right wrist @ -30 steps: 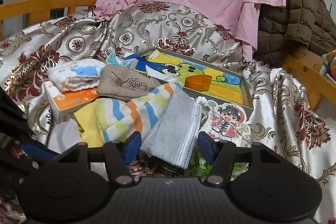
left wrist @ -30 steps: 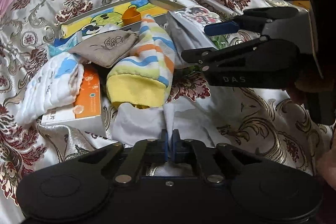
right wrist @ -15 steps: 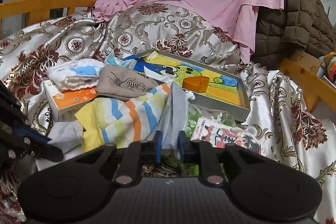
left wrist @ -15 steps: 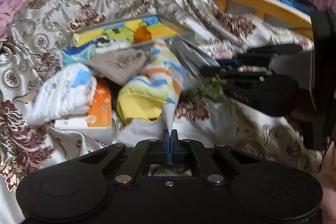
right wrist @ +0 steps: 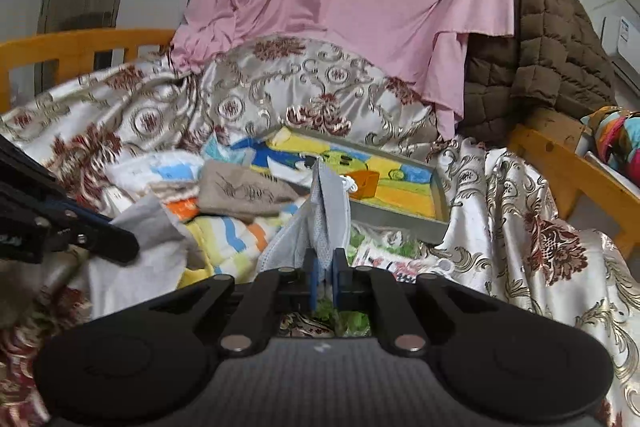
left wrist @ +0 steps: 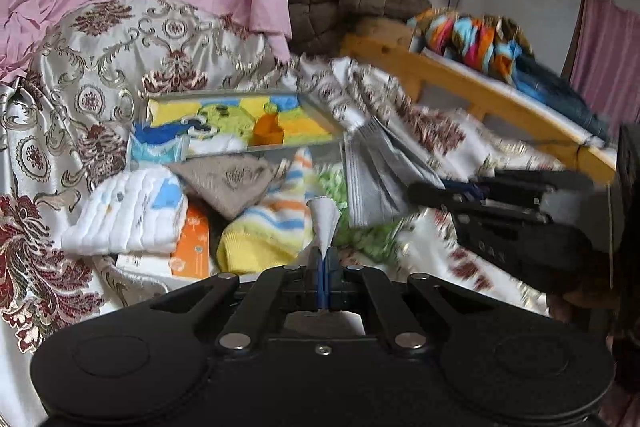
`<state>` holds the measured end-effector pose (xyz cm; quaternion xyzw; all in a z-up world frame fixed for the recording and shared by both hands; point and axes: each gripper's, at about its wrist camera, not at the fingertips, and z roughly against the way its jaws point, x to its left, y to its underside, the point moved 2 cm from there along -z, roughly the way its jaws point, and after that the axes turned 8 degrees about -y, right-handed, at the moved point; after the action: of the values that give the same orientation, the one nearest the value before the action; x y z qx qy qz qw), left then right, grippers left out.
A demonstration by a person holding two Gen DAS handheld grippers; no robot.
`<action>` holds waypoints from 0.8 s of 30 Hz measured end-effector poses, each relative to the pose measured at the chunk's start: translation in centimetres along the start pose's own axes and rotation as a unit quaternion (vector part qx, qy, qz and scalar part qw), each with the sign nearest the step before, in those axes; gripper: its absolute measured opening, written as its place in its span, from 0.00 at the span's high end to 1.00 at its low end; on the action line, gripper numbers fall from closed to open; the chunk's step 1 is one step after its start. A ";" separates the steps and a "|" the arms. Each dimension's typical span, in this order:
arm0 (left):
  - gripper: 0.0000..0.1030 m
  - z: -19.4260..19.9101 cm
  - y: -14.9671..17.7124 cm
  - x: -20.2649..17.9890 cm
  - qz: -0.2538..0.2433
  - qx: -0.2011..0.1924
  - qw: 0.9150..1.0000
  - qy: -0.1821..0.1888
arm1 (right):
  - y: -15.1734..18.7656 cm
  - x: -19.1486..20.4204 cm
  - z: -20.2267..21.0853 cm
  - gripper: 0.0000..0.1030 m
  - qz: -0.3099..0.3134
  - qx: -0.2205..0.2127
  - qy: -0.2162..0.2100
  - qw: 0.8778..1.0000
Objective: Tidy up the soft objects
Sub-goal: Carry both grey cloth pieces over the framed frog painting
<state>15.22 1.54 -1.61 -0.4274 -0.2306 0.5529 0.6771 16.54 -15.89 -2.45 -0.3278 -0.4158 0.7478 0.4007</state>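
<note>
My left gripper (left wrist: 323,267) is shut on a pinched peak of white cloth (left wrist: 325,219), which hangs from it over the bed. From the right wrist view the same left gripper (right wrist: 100,235) shows at the left edge with the white cloth (right wrist: 136,259) draped below it. My right gripper (right wrist: 324,267) is closing its jaws tight on a grey face mask (right wrist: 328,203), whose pleats stand up bunched between the pads. In the left wrist view the right gripper (left wrist: 436,193) holds the mask (left wrist: 372,179) lifted off the pile.
A yellow striped towel (left wrist: 272,227), a taupe pouch (left wrist: 228,183) and a white quilted cloth (left wrist: 132,215) lie on an orange box (left wrist: 192,247). Behind is a picture tray (right wrist: 400,223) with an orange cup (right wrist: 368,185). A wooden bed rail (left wrist: 480,95) runs along the right.
The right gripper's jaws went from wide around the flat grey mask to shut on it and lifted it. The left gripper rose and tilted with the white cloth still pinched.
</note>
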 end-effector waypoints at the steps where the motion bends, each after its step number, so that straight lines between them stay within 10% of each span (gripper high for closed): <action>1: 1.00 0.3 -0.3 0.1 0.007 -0.004 1.000 0.004 | -0.2 0.0 0.6 0.93 -0.001 -0.005 0.000 1.000; 12: 1.00 0.8 -6.8 2.9 0.073 -0.085 0.994 -0.002 | -4.1 -1.7 4.0 0.93 0.014 -0.049 0.001 0.999; 24: 1.00 -8.0 -17.1 7.6 0.108 -0.150 0.983 -0.010 | -10.0 -3.8 -3.1 0.93 0.012 -0.083 -0.006 0.996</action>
<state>33.06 5.73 7.21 -0.5407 -0.2706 0.5861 0.5395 24.14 -14.72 5.66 -0.3603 -0.4751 0.7172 0.3607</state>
